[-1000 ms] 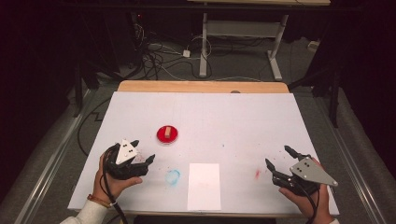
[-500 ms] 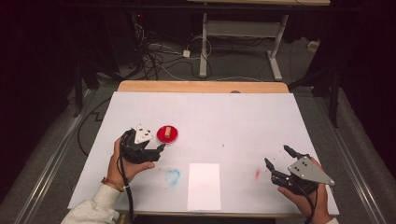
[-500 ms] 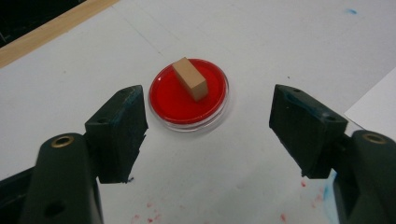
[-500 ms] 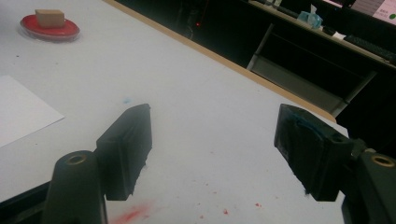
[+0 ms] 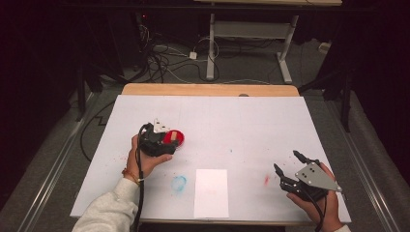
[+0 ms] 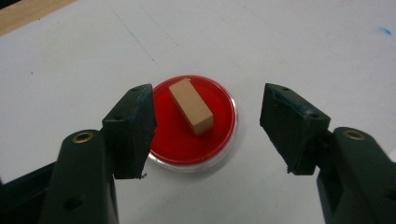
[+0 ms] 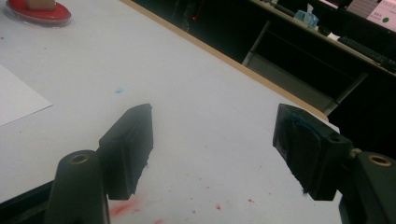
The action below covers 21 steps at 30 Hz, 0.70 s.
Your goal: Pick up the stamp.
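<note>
Our left tool point(image 6: 205, 133) has jaws apart, just been closing, straddling the tan wooden block point(image 6: 190, 106) in the red dish point(image 6: 219, 140), probably an ink pad, for a grab. Right tool point(image 7: 212, 154) idles apart above the counter point(image 7: 196, 107).

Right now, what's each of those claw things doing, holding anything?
Left gripper: open, jaws just been closing, over the block in the red dish, not gripping it.
Right gripper: open, empty.

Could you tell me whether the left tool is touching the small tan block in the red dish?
Apart. In the left gripper view, the left tool has open space between both jaws and the block, which lies in the red dish.
</note>
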Motion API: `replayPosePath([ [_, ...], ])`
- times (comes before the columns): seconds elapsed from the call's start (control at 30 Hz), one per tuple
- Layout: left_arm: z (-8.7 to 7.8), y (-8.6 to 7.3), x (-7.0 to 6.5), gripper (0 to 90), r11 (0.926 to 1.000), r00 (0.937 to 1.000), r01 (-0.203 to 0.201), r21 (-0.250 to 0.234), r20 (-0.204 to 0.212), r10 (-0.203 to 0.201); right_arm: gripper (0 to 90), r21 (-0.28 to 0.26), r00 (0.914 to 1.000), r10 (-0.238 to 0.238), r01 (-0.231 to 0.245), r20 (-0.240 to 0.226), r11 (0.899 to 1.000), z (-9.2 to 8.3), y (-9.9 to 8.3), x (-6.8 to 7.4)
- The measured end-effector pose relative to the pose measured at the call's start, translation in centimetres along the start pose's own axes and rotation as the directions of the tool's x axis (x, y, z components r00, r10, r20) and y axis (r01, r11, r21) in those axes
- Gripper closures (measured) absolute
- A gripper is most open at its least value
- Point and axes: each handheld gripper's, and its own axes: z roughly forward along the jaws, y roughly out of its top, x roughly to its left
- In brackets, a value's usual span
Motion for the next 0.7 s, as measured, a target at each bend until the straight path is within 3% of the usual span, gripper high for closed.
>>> replayPosePath([
  [0.07,0.7,0.3,0.4,40.0,0.9994,0.9993,0.034,0.009,0.018,-0.034,29.2,0.004,1.0,-0.006,0.006,0.0,1.0,0.1,-0.1,0.1],
  [0.23,2.2,0.6,1.2,47.9,0.9956,0.9963,0.084,0.042,0.014,-0.084,29.7,0.009,0.9998,-0.019,0.019,0.001,1.0,0.2,-0.1,0.1],
  [0.37,3.0,0.9,1.2,51.9,0.9941,0.9969,0.078,0.076,-0.015,-0.077,30.1,0.021,0.9996,-0.026,0.026,0.002,0.999,0.4,-0.2,0.2],
  [0.53,3.4,0.8,1.2,55.0,0.9927,0.9968,0.08,0.091,-0.006,-0.079,30.7,0.028,0.9996,-0.028,0.028,0.002,0.999,0.5,-0.3,0.2],
  [0.7,3.5,0.9,1.2,63.9,0.9922,0.997,0.077,0.098,-0.01,-0.077,31.2,0.027,0.9994,-0.034,0.034,-0.006,0.999,0.5,-0.2,0.2],
])
